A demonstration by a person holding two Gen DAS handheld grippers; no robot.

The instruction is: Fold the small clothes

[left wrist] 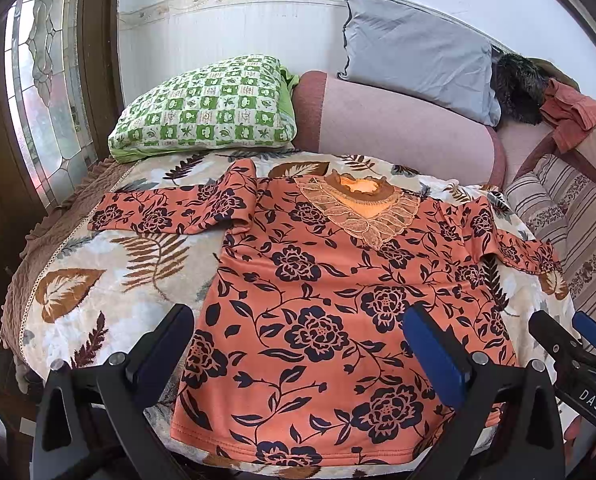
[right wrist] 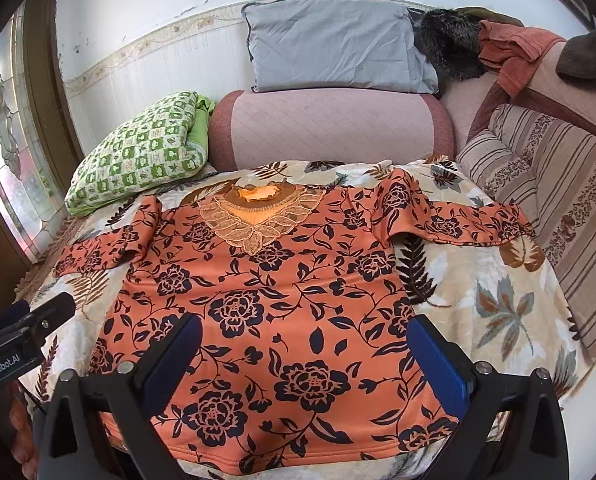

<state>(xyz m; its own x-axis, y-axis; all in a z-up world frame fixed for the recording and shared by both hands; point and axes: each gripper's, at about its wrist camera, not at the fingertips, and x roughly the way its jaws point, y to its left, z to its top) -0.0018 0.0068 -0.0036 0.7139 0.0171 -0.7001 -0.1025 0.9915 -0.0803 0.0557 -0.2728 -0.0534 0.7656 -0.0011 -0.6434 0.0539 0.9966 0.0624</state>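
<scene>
Holding both grippers above the near hem, we see the orange floral top (left wrist: 330,300) spread flat, front up, on the leaf-print blanket (left wrist: 110,280), sleeves out left and right. Our left gripper (left wrist: 298,344) and right gripper (right wrist: 306,356) both gape wide with nothing between their blue pads, neither touching the cloth

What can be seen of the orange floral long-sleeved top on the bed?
The orange floral long-sleeved top looks like soft knit, printed with dark navy roses and vines, with a lace leaf-pattern V collar. It lies flat, front up, hem nearest the cameras, both sleeves spread sideways, on the leaf-print blanket. Neither open gripper holds it.
</scene>
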